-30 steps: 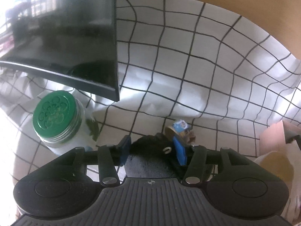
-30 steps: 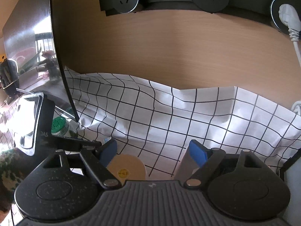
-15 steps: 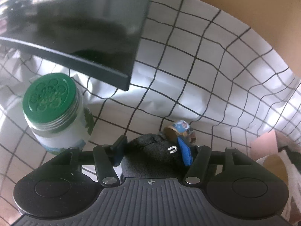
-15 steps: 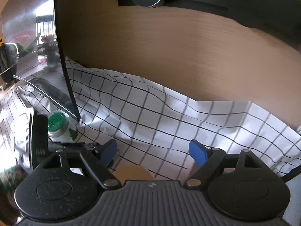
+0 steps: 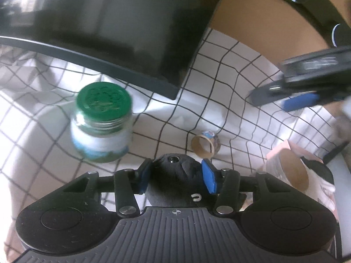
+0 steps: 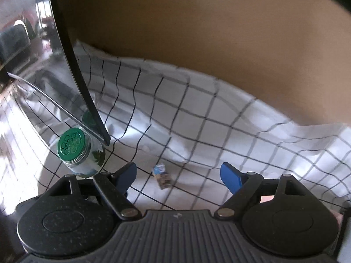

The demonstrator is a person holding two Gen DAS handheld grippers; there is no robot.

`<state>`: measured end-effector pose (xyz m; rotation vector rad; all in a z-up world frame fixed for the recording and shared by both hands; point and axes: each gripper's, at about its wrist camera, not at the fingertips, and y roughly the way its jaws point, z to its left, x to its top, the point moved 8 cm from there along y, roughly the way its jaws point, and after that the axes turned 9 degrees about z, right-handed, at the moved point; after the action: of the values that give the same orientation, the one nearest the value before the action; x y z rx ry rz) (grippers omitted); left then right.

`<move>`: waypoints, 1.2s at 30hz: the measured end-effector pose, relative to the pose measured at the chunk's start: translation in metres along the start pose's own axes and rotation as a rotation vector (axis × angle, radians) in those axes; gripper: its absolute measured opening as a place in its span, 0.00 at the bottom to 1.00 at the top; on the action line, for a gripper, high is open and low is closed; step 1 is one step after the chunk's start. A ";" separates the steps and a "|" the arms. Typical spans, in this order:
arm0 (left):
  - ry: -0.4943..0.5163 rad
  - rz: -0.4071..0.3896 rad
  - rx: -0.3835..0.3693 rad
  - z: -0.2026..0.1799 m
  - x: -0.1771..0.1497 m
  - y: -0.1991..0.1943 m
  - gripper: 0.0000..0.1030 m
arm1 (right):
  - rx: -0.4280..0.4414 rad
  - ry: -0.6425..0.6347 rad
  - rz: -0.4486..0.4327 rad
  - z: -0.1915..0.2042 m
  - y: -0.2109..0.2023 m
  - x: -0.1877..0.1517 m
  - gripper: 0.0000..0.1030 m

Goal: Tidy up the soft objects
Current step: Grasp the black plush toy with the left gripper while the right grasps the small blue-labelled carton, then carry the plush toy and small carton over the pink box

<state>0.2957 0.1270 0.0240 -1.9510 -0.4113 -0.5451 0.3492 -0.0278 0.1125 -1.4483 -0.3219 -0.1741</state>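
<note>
The left tongs (image 5: 175, 176) are clamped on a black plush toy (image 5: 173, 179), their blue pads pressing its sides; most of the toy is hidden behind the gripper body, so only a rounded dark top with a shiny bead and a small white horseshoe mark shows. Just ahead of the toy, a small tape roll (image 5: 204, 145) lies on the checked cloth (image 5: 230, 70) that covers the table. To the left stands a jar with a green lid (image 5: 103, 122), blurred, below the corner of a dark monitor (image 5: 109, 22). At the right edge a cardboard tube (image 5: 289, 168) sits beside something pink, perhaps a box, cut off by the frame.

The right tongs (image 6: 178, 174) are spread wide with nothing between them, held above the cloth; they also appear, smeared, at the upper right of the left wrist view. Between their fingers lies the tape roll, seen edge-on and hard to make out. The jar stands at the left by the monitor's edge.
</note>
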 end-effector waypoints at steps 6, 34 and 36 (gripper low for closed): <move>-0.044 -0.012 -0.033 0.028 -0.008 -0.025 0.49 | -0.086 -0.055 0.128 0.029 0.058 0.006 0.65; 0.152 -0.105 -0.044 -0.012 0.039 -0.059 0.48 | -0.042 -0.119 -0.016 0.023 -0.013 -0.001 0.20; 0.181 -0.128 -0.026 -0.023 0.053 -0.063 0.48 | -0.025 -0.093 -0.066 0.010 -0.037 0.003 0.20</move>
<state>0.3040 0.1351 0.1085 -1.8895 -0.4175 -0.8068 0.3394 -0.0221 0.1489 -1.4740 -0.4457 -0.1649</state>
